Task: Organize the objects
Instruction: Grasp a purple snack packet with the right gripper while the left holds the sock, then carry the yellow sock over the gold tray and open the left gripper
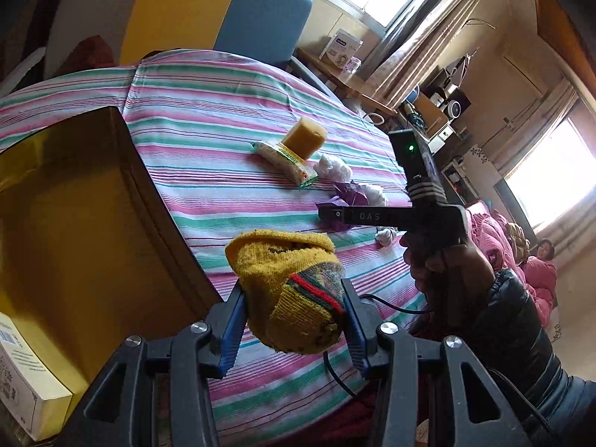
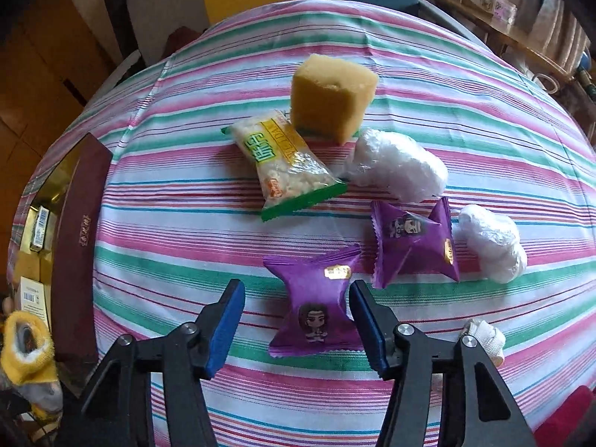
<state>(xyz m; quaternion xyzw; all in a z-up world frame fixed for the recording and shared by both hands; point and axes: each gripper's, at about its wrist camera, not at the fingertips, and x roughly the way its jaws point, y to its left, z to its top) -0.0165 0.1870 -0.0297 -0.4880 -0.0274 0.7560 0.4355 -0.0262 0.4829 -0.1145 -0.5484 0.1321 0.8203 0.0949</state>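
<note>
Yellow knit fills the left gripper (image 1: 294, 320): its blue pads pinch a rolled sock (image 1: 294, 294) from both sides and hold it off the striped cloth (image 1: 208, 119), just beside the open gold-lined box (image 1: 74, 201) at the left; that box already holds at least a pale carton (image 1: 22, 376) in its near corner, so some sorting looks done, and the sock seems next to go in; the right gripper (image 2: 298, 324) points down at a purple candy packet (image 2: 316, 305) lying flat on the cloth; the packet sits between its fingers, the right pad at or very near the packet's edge and the left pad clear of it, so the jaws bracket the packet without clamping it and it is not yet lifted; outward from there the rest waits untouched: a second purple packet (image 2: 413, 246) just to the right, two white crumpled plastic wads (image 2: 398, 167) (image 2: 491, 246) near it, a green-edged snack bag (image 2: 287, 164) farther off, a yellow sponge block (image 2: 331, 97) standing against that bag, and a small white item (image 2: 484, 339) by the right finger that I cannot identify; by my judgement most of the job remains.
</note>
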